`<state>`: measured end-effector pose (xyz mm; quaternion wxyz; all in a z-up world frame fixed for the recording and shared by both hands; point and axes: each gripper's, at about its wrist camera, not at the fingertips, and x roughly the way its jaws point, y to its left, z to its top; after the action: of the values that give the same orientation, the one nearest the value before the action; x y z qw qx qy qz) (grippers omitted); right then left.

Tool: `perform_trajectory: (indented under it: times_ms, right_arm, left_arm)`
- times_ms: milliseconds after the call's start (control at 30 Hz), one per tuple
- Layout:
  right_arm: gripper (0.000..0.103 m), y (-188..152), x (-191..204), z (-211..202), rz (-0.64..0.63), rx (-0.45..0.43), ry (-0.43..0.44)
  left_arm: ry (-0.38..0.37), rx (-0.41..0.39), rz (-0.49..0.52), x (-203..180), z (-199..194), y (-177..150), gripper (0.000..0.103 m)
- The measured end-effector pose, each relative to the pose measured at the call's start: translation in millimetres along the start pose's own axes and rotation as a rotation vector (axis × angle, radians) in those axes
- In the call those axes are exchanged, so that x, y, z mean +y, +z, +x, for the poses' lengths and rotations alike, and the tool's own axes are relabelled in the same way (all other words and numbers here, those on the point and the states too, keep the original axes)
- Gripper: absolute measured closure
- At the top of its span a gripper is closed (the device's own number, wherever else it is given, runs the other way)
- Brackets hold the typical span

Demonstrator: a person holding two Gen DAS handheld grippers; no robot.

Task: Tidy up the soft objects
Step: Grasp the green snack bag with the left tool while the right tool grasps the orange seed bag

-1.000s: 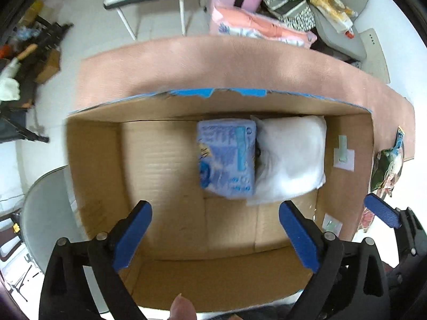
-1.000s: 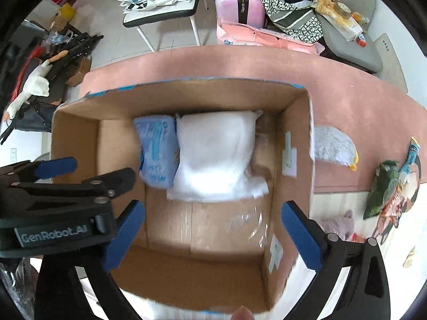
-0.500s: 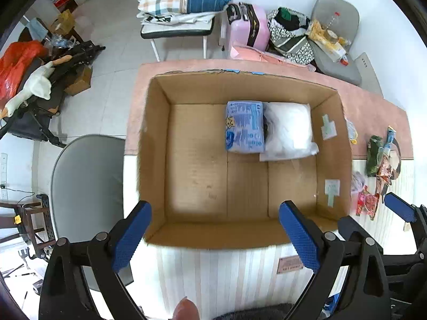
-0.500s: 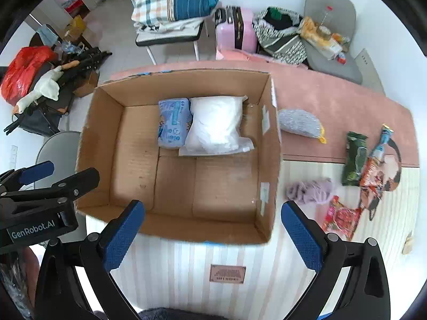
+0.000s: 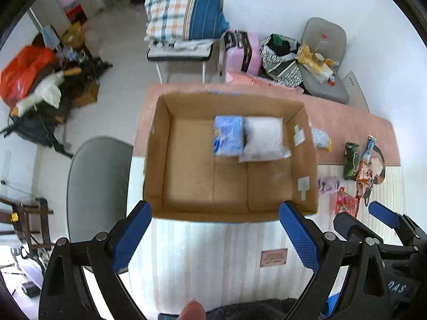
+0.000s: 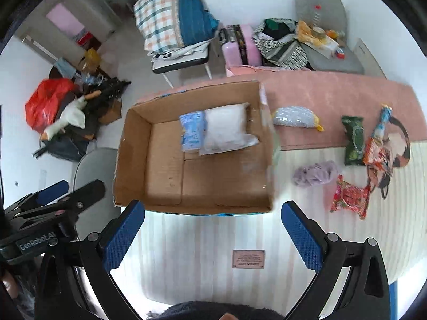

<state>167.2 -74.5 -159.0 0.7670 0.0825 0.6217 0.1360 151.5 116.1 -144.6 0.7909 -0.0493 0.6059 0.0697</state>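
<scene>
Purple cloth loose on table, right of box; judged light, limp, best pinched at bunched middle. Blue pack and white bag already boxed. Left gripper and right gripper wide open, empty; mesh pouch plain only in right view.

Bright even light, motion blur, fisheye-warped edges

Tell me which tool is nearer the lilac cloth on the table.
Right. The right tool hovers open just short and left of the lilac cloth; the left tool is farther left, facing the cardboard box.
</scene>
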Motion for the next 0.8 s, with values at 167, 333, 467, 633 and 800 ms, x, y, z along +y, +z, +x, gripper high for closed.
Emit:
perform_trajectory:
  times_ms: [167, 333, 467, 633, 800]
  right_arm:
    - [0.000, 11, -96, -20, 0.142, -0.006, -0.053]
    - [0.000, 33, -240, -22, 0.346, 0.013, -0.140]
    - [0.000, 52, -334, 3, 0.301, 0.104, -0.219]
    - [0.000, 79, -381, 68, -0.058, 0.293, -0.360]
    - [0.000, 84, -394, 140, -0.364, 0.440, -0.392]
  left_arm:
    - [-0.058, 0.001, 0.042, -69, 8, 17, 0.005]
    - [-0.112, 0.074, 0.112, -163, 49, 39, 0.005]
    - [-0.108, 0.146, 0.213, -246, 98, 50, 0.005]
    - [-0.045, 0.253, 0.282, -320, 164, 50, 0.005]
    - [0.005, 0.328, 0.285, -349, 209, 34, 0.005]
